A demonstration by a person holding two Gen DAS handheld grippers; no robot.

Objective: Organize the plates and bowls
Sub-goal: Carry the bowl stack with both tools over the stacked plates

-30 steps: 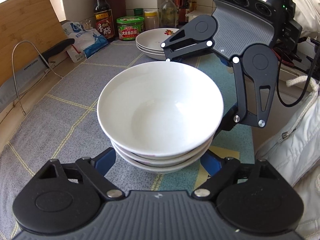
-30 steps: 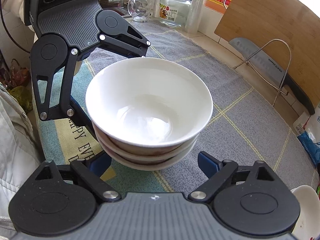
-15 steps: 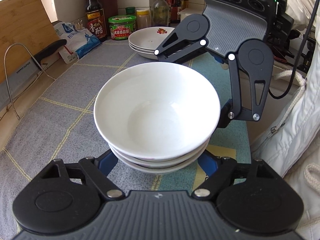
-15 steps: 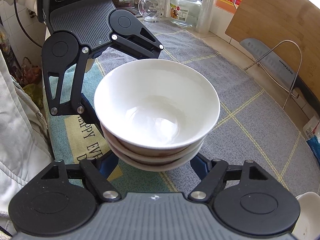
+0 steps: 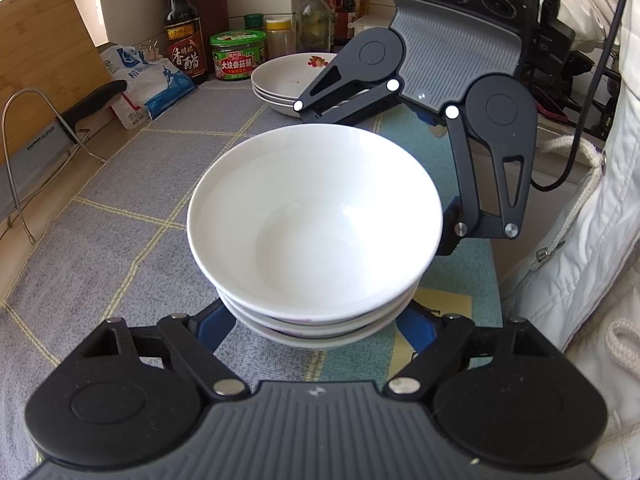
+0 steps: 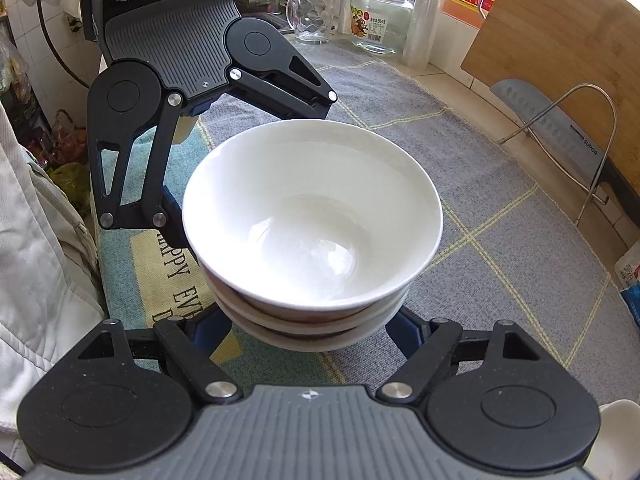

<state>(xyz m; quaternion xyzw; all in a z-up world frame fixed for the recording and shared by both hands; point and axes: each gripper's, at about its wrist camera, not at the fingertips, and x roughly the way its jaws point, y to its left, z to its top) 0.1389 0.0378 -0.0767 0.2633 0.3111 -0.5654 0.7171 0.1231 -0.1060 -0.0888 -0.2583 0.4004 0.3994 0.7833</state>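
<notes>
A stack of three white bowls point(image 5: 316, 220) sits on the grey checked mat point(image 5: 120, 240), also seen as the stack of bowls point(image 6: 312, 220) in the right wrist view. My left gripper point(image 5: 316, 330) has its blue fingers point(image 5: 214, 326) against both sides of the bottom bowl, jaws easing open. From the opposite side my right gripper point(image 6: 306, 330) clasps the same bottom bowl with its blue fingers point(image 6: 402, 330), jaws also opening slightly. The fingertips are hidden under the bowls' rims. A stack of white plates point(image 5: 288, 80) with a red flower print stands behind.
Sauce bottles and a green-lidded jar point(image 5: 238, 56) line the far wall. A cleaver on a wire rack point(image 6: 560, 128) leans by a wooden cutting board point(image 6: 560, 32). A glass mug point(image 6: 312, 16) and glass jar point(image 6: 380, 16) stand at the back. A person's white jacket point(image 5: 580, 260) is at the edge.
Both grippers' blue fingers have drawn in from beside the stack to its base. The bowls stay centred in both views; the hands shifted only slightly.
</notes>
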